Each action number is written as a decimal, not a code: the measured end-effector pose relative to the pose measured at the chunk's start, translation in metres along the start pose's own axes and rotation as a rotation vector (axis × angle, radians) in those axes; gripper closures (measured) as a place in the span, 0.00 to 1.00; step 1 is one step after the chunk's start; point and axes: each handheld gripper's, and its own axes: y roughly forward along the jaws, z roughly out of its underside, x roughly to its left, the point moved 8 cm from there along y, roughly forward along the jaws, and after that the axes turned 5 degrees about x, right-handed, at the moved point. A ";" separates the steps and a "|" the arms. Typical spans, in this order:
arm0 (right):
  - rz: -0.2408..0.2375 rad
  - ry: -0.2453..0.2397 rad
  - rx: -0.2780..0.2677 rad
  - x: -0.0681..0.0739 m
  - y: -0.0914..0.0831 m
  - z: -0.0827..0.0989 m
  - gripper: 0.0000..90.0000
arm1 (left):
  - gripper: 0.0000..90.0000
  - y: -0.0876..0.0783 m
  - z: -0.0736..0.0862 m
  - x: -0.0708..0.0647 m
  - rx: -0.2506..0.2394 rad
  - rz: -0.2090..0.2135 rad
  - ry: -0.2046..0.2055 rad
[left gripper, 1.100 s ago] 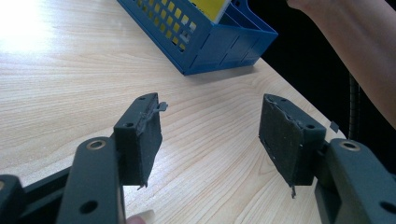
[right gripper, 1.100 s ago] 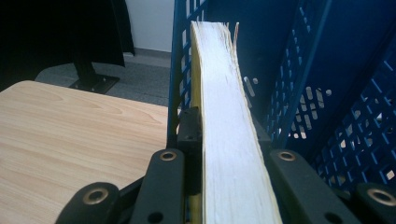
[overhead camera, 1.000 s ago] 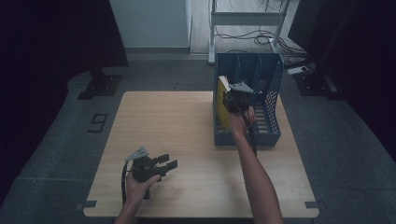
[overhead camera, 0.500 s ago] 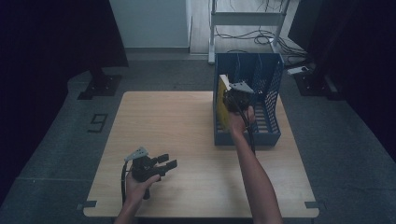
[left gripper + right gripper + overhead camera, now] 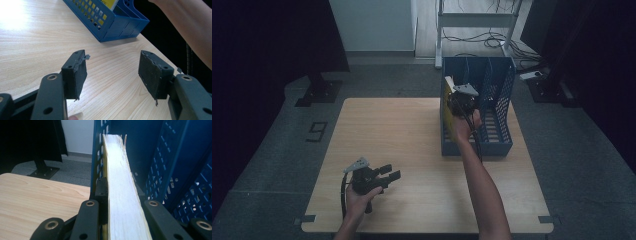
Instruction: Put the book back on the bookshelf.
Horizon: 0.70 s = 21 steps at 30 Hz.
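Observation:
A blue perforated file rack (image 5: 499, 135) stands at the table's far right, also seen as the blue rack (image 5: 117, 18) and the rack wall (image 5: 160, 157). A yellow-covered book (image 5: 447, 107) stands upright in its leftmost slot. My right gripper (image 5: 458, 100) is shut on the book's white page edge (image 5: 120, 195), one jaw on each cover. My left gripper (image 5: 388, 172) rests low over the table's near left, jaws wide apart with nothing between its pads (image 5: 150, 72).
The light wooden table (image 5: 402, 135) has bare room across its left and middle. The person's right forearm (image 5: 477, 175) stretches from the near edge to the rack. A metal frame with cables (image 5: 477, 20) stands on the floor behind the table.
The right gripper and book have shifted only slightly at the rack's left slot. The left gripper has stayed in place.

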 end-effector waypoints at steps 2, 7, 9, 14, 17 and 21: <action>0.005 0.004 0.001 0.000 0.004 0.000 0.83 | 0.44 0.000 0.000 -0.001 0.001 0.002 0.002; 0.010 0.006 -0.001 0.000 0.013 -0.002 0.83 | 0.44 0.002 0.002 0.001 0.012 -0.007 0.008; 0.013 0.011 0.001 0.000 0.017 -0.003 0.83 | 0.44 0.002 0.002 0.000 0.012 -0.009 0.011; 0.016 0.020 -0.012 -0.002 0.021 -0.003 0.83 | 0.44 0.001 0.001 0.001 0.012 -0.015 0.015; 0.017 0.026 -0.011 -0.003 0.023 -0.004 0.83 | 0.44 0.001 0.001 0.002 0.013 -0.015 0.015; 0.019 0.027 -0.013 -0.004 0.027 -0.006 0.83 | 0.44 0.001 0.001 0.002 0.013 -0.015 0.014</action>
